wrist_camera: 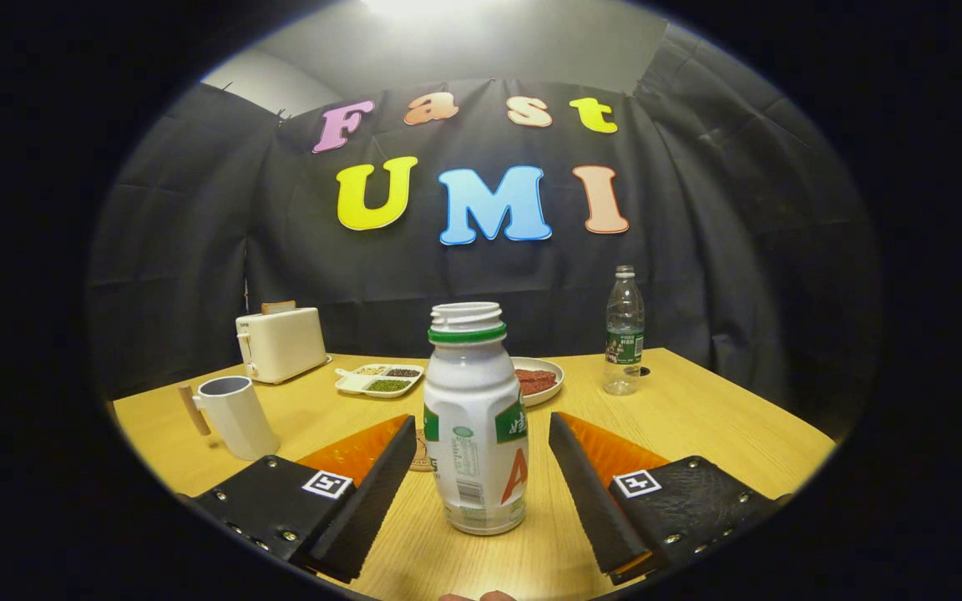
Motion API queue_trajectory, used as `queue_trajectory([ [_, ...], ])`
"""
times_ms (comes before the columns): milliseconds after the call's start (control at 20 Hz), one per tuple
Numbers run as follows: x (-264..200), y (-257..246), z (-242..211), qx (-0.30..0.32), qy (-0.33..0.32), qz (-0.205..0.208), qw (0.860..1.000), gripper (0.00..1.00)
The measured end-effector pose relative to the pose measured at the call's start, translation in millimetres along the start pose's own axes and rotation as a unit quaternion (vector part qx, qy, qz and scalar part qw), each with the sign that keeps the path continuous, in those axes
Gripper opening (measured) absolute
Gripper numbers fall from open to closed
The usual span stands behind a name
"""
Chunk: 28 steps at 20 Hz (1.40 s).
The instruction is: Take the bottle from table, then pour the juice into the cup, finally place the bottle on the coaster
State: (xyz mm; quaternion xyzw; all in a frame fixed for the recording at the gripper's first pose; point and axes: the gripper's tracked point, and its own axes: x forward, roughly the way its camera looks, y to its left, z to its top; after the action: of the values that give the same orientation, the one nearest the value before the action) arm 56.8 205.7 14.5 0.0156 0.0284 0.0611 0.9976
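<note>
The white juice bottle [476, 421] is standing upright on the wooden table [698, 426], its cap off and its threaded neck open above a green collar. It is sitting squarely between the two fingers of the gripper [481, 446], with a clear gap showing on either side, so neither finger is touching it. The jaws are standing wide open and are gripping nothing.

Just behind the bottle, peeking out beside the left finger, a round coaster [421, 452] is lying flat on the table; most of it is hidden by the bottle and the finger. Off to the left of the left finger, a little ahead of it, a pale cup [235, 415] with a wooden handle is standing upright, well apart from the bottle.

Beyond the fingers, farther back on the table, a divided tray [379, 379] is holding small portions of grains or beans, and a plate [549, 386] with something dark red on it is showing partly behind the bottle. Farther left and back, a cream toaster [281, 342] is sitting with a slice poking from its slot. To the right, beyond the right finger, a clear plastic water bottle [624, 330] is standing upright near the table's far edge.
</note>
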Motion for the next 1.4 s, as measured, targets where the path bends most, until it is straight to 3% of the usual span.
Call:
queue_trajectory([
  [300, 20, 2, -16, -0.008, 0.023, -0.014, 1.000, 0.96],
  [350, 21, 3, -15, -0.011, 0.021, -0.016, 1.000, 0.80],
  [500, 24, 6, -14, -0.026, 0.022, -0.015, 0.999, 0.72],
  [1000, 35, 43, 34, -0.142, 0.009, -0.005, 0.990, 0.72],
  [1400, 46, 96, 47, -0.249, 0.004, 0.026, 0.968, 0.72],
])
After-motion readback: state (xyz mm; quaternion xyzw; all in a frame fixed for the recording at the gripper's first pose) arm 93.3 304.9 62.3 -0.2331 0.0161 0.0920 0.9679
